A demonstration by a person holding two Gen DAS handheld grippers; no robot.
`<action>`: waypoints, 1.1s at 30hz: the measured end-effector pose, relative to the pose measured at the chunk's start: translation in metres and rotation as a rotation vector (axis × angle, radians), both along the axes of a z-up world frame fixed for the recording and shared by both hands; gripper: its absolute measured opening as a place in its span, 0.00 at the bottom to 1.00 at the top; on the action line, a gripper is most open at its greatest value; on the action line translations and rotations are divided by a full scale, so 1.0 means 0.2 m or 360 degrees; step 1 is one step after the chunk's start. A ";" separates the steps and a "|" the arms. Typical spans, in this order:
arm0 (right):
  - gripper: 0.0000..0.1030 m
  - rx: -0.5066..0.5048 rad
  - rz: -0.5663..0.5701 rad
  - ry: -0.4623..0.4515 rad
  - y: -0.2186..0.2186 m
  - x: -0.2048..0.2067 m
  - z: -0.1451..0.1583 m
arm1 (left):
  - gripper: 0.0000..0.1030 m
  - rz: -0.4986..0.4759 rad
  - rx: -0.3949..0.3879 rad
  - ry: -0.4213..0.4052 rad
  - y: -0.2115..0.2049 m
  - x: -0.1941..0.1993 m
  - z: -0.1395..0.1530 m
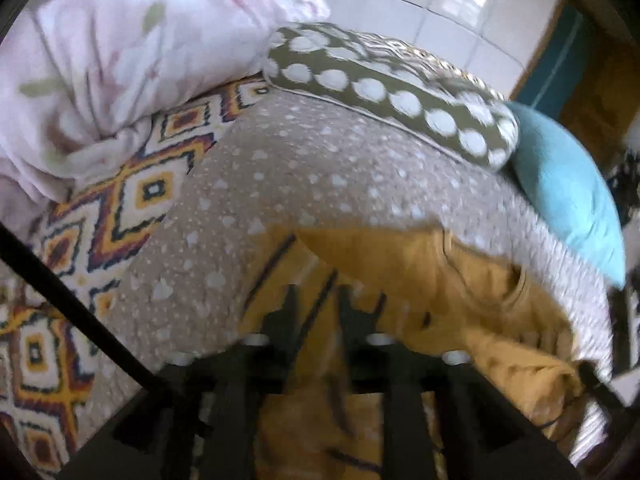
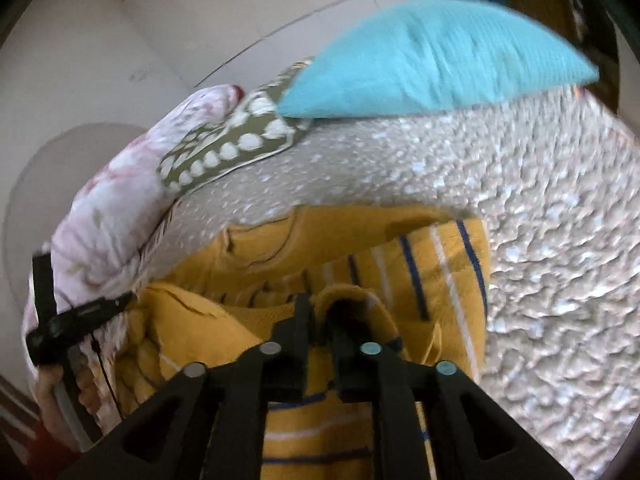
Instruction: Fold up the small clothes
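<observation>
A yellow garment with dark blue and white stripes (image 1: 440, 280) (image 2: 400, 248) lies crumpled on a beige spotted bedspread (image 1: 300, 168) (image 2: 520, 200). My left gripper (image 1: 318, 300) hangs over the garment's near left part. Its fingers stand apart, and striped cloth shows in the gap beneath them. My right gripper (image 2: 322, 316) is over the middle of the garment with its jaws a little apart. A yellow hem fold (image 2: 348, 296) loops around the tip of its right finger. Both views are blurred.
A turquoise pillow (image 1: 560, 200) (image 2: 432, 56) and an olive pillow with white dots (image 1: 392, 92) (image 2: 232, 148) lie at the far side of the bed. A pink floral quilt (image 1: 100, 60) (image 2: 112, 200) is bunched at the left, over a diamond-patterned sheet (image 1: 132, 184). Pale floor tiles (image 1: 420, 0) lie beyond.
</observation>
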State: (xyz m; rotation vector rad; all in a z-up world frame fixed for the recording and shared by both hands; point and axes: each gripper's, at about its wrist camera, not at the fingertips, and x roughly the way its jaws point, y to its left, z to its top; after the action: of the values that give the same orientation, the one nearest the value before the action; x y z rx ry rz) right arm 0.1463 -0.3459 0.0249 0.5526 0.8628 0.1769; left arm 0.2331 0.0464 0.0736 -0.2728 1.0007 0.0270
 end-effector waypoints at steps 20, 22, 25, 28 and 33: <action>0.57 -0.0101 -0.0069 -0.0379 0.03 -0.81 0.18 | 0.61 -0.0115 0.0038 -0.0051 0.00 -0.95 0.05; 0.57 -0.0126 -0.0043 -0.0376 0.06 -0.89 0.16 | 0.62 -0.0149 0.0072 -0.0047 -0.06 -1.04 0.03; 0.57 -0.0122 0.0006 -0.0357 0.09 -1.00 0.11 | 0.62 -0.0193 0.0169 -0.0066 -0.14 -1.16 -0.01; 0.57 -0.0122 0.0003 -0.0296 0.09 -1.08 0.03 | 0.62 -0.0248 0.0238 -0.0043 -0.20 -1.23 -0.05; 0.57 -0.0103 -0.0100 -0.0148 -0.01 -1.18 -0.14 | 0.62 -0.0255 0.0228 -0.0065 -0.18 -1.31 -0.06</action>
State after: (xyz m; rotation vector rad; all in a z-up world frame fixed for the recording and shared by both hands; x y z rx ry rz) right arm -0.0906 -0.3478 -0.0032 0.5065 0.7572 0.1166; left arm -0.0286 0.0105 0.0614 -0.0618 0.9726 -0.0521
